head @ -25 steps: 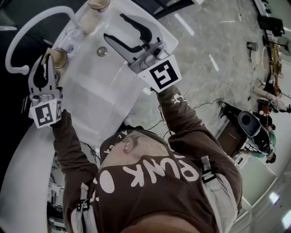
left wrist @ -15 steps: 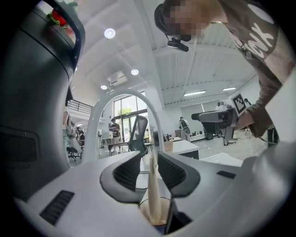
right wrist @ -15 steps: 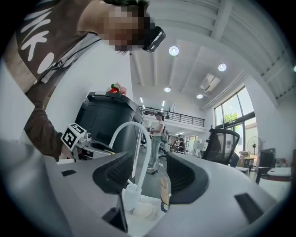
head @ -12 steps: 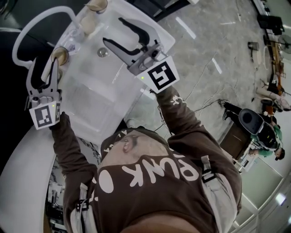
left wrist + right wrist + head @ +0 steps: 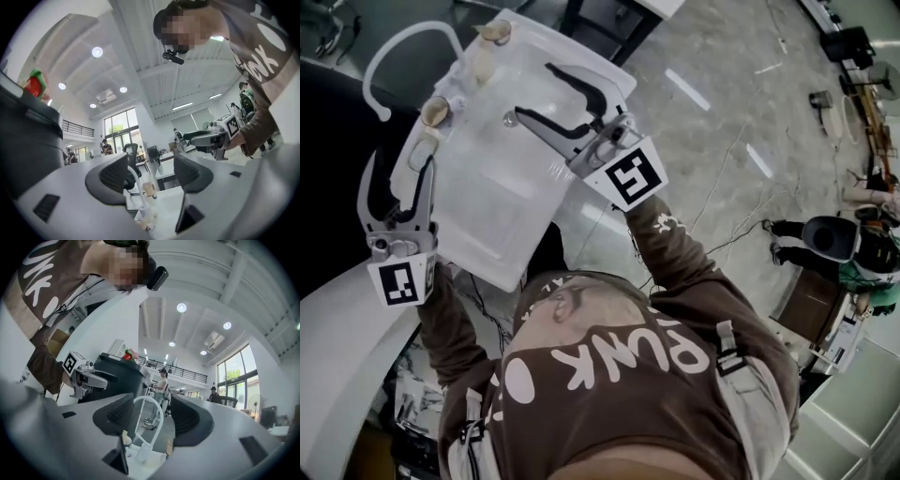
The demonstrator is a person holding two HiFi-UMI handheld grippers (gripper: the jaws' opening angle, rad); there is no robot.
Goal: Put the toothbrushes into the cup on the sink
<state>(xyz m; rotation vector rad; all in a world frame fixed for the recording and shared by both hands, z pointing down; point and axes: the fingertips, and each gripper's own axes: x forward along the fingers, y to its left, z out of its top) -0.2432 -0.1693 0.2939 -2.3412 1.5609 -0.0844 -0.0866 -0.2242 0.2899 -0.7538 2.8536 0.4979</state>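
The white sink (image 5: pixel 502 220) lies ahead, with a white arched faucet (image 5: pixel 403 42) at its far left corner. A tan cup (image 5: pixel 436 111) stands on the rim beside the faucet base. No toothbrush can be made out clearly. My left gripper (image 5: pixel 398 161) hovers just short of the cup at the sink's left edge. Its jaws are opening and nothing is between them. My right gripper (image 5: pixel 534 89) hangs over the basin near the drain (image 5: pixel 510 118), its jaws also opening and empty. The faucet (image 5: pixel 136 187) and cup (image 5: pixel 149 189) show between the left jaws.
A second tan cup (image 5: pixel 494 31) and a pale bottle-like thing (image 5: pixel 478 66) stand on the sink's far rim. A small pale oblong (image 5: pixel 422 150) lies on the left rim. A dark counter is at the left, and grey floor with cables at the right.
My left gripper was shut right at the cup. It has since opened wide and drawn back toward me. The right gripper has stayed over the basin.
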